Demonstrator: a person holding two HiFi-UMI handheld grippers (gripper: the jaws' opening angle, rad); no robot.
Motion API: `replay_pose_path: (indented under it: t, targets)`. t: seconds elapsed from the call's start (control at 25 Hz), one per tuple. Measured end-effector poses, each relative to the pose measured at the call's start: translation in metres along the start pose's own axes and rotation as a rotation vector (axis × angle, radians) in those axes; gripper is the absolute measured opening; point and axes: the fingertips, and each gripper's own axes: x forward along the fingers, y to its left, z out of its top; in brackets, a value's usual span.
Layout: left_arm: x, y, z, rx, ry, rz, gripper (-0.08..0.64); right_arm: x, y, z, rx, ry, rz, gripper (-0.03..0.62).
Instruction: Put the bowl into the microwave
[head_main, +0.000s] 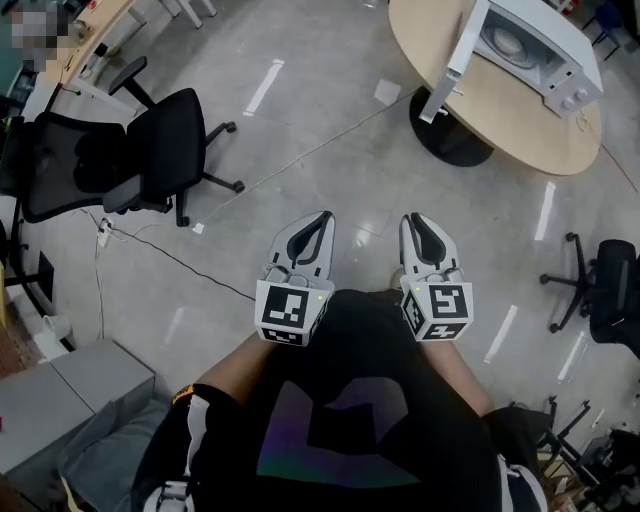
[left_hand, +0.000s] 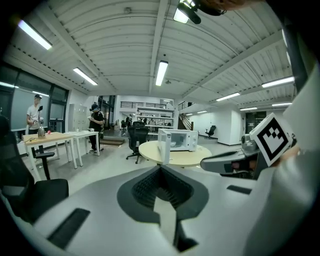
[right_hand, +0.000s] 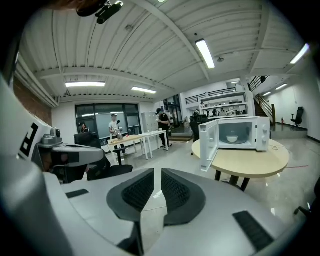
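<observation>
Item: white bowl (right_hand: 232, 138), sitting inside the white microwave (head_main: 545, 45); its door (head_main: 455, 60) hangs wide open. Panel print is too small to read.

Location: round wooden table (head_main: 500, 110), well away from the person, across bare grey floor.

Left gripper (head_main: 322, 218): held close to the person's torso, jaw tips pressed together, gripping nothing.

Right gripper (head_main: 415, 220): just beside the left one, jaws a narrow slit apart, nothing between them.

Markings: black-and-white square codes on each gripper's cube (head_main: 290, 310).

Also present: black office chair (head_main: 150, 150), to the left
</observation>
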Motion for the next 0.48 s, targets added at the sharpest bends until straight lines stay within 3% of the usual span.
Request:
replay_pose_path:
  t: [0.24,0.48]
  targets:
    - [-0.046,0.047,-0.017,-0.053,-0.021,0.067,0.048,0.019,0.07,-0.003,-0.051,0.016,0.087,0.058]
    - [-0.087,0.082,-0.03,-0.018,-0.007,0.11,0.048,0.025,0.131,-0.001,-0.078,0.005,0.143,0.058]
